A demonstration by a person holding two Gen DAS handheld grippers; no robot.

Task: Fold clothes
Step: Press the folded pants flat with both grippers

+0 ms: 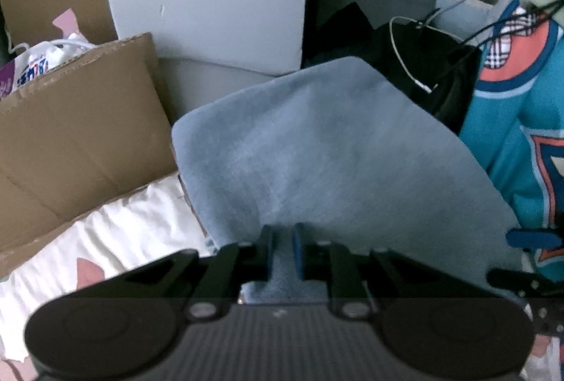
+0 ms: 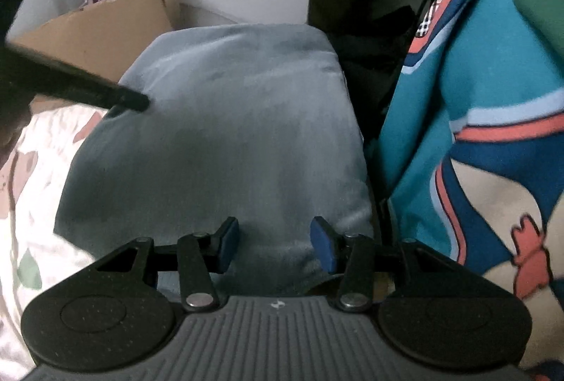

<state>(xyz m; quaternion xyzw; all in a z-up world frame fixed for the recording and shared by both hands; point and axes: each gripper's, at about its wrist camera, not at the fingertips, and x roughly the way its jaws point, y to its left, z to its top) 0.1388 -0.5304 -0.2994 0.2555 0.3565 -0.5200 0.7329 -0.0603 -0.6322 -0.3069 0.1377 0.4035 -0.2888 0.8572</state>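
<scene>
White patterned bed sheet (image 1: 116,226) lies below and left of both claws. Folded grey-blue garment (image 1: 335,148) sits on it, spreading ahead of each claw; teal printed garment (image 2: 458,92) hangs right of them, cardboard box (image 1: 77,120) left. Left claw (image 1: 282,250) is nearly together, a ridge of grey-blue fabric between its pads, probably pinched, blur hides contact. Right claw (image 2: 275,243) stands apart above the near edge, holding nothing. To fold well: right claw should pinch the matching edge before lifting, keeping the layers aligned.

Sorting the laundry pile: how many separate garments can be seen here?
2: a grey-blue garment in the middle, under both grippers, and a teal printed garment to its right. Others may be hidden.
</scene>
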